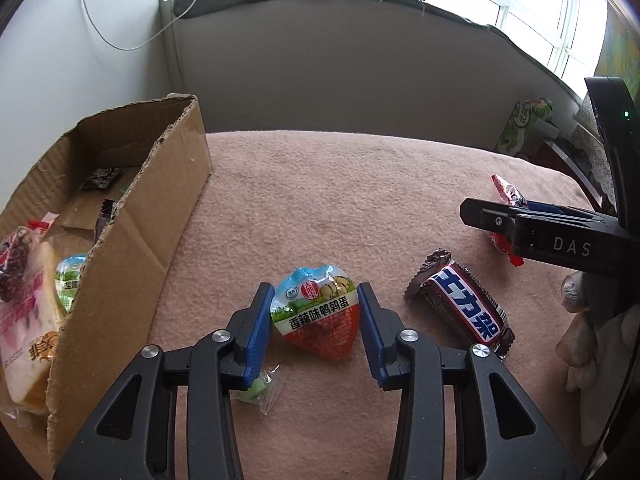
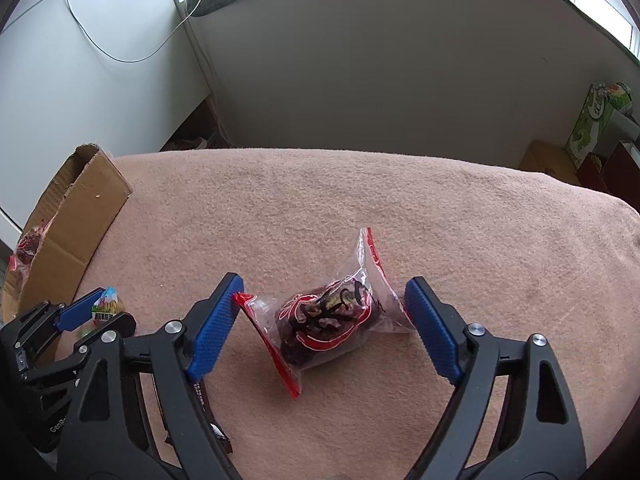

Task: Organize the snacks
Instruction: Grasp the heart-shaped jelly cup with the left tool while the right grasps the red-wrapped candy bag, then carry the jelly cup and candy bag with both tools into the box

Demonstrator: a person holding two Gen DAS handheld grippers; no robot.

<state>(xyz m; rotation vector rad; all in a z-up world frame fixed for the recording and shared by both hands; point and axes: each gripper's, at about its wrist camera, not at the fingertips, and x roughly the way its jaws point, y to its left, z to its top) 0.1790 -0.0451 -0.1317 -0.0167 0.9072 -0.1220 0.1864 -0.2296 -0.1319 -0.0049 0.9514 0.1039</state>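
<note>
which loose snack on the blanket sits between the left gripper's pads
The heart-shaped egg pack, blue on top and red below. The brown bar lies to its right, outside the left gripper; the small green candy lies under its left finger.

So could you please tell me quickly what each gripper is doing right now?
Left gripper: open, fingers either side of the quail egg packet.
Right gripper: open around the red-edged snack bag.

right gripper (image 2: 322, 322) is held tilted down over the pink blanket (image 2: 360, 208), jaws spread | clear red-edged packet of dark dried fruit (image 2: 328, 326) is seen lying between the blue pads (image 2: 214, 330), left pad at its red edge, right pad just beside it | left gripper (image 2: 100, 312) is seen far left around a small egg packet (image 2: 106, 306) | cardboard box (image 2: 76, 224) is set beyond it
</note>
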